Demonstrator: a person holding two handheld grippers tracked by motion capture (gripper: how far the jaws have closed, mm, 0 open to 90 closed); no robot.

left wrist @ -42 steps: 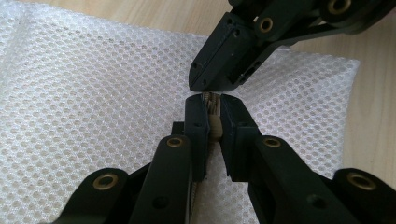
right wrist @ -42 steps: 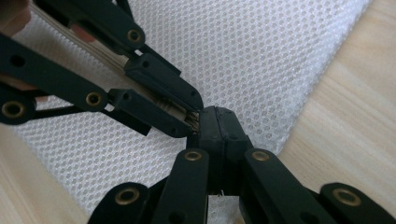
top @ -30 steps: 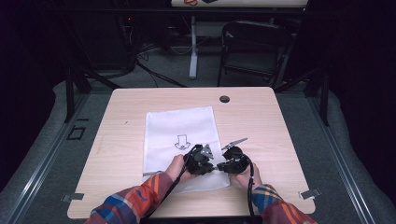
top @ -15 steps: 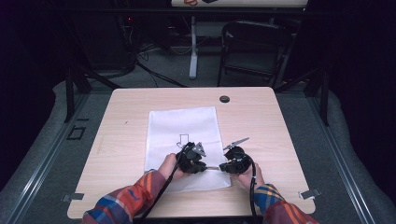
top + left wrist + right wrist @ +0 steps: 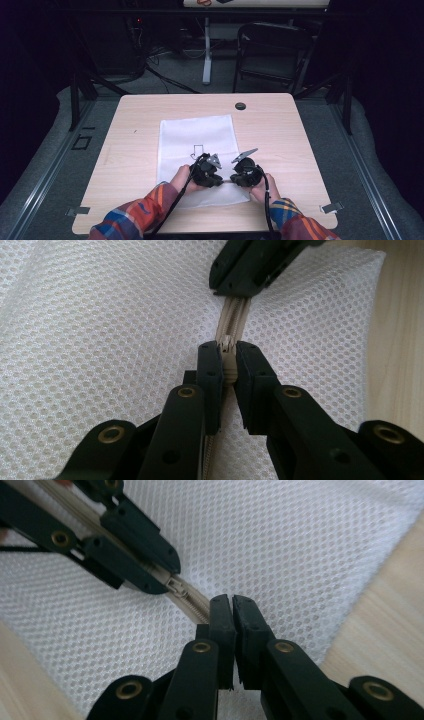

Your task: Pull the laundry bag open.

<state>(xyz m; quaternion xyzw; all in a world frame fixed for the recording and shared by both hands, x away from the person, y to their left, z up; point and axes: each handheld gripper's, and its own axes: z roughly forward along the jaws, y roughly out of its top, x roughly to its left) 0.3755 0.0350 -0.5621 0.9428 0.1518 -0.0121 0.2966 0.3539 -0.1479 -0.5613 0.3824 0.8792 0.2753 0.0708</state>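
— Where's the zipper pull (image 5: 227, 346) right now?

— On the zipper (image 5: 192, 602) that runs along the near end of the white mesh bag (image 5: 197, 137), a little way in from the bag's right corner. My left tongs (image 5: 227, 360) are pinched shut on the pull, pads on either side of it.

— And the other hand?

— My right tongs (image 5: 232, 605) are clamped on the zipper tape just beside the pull, toward that right corner. I judge that's the anchor: one hand pins the tape so the mesh won't bunch or slide, the other draws the pull along the teeth. The two tongs sit almost nose to nose, which keeps the stretch of tape between them taut.

— Why is the bag flat on the bench (image 5: 135, 115)?

— Lying flat, the zipper runs straight, and the bench takes the weight, so I only have to pull sideways.

— Anything you can't make out?

— From the high view my hands and the tongs cover the zipper entirely. In the gripper views the tape disappears under my own jaws, so I can't tell how far the pull has left to run. The dark outline printed on the bag above the left tongs is too small to read.
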